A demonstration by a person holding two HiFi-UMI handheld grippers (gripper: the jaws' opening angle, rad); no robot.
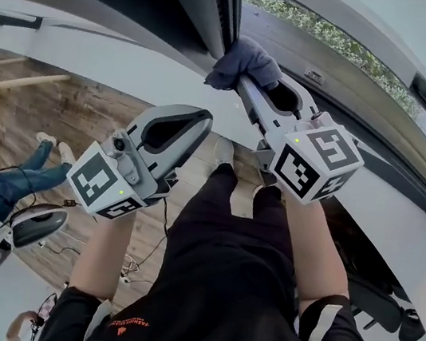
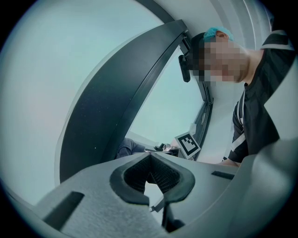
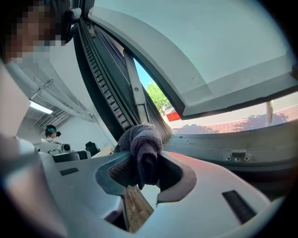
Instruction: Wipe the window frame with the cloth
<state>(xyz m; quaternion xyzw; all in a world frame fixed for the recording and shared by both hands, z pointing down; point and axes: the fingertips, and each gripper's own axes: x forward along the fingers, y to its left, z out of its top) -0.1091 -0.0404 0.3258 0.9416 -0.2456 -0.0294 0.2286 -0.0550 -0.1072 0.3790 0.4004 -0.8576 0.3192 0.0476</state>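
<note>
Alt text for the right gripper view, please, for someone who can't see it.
The right hand-held gripper is shut on a bunched dark grey cloth, held at the foot of the dark window frame. Beyond, the white sash is swung open, with trees and paving outside.

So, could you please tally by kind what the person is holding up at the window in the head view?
Grippers: 2, the left gripper shut on nothing and the right gripper.
Cloths: 1, the dark cloth, clamped in the right gripper against the window frame.
Total: 3.
</note>
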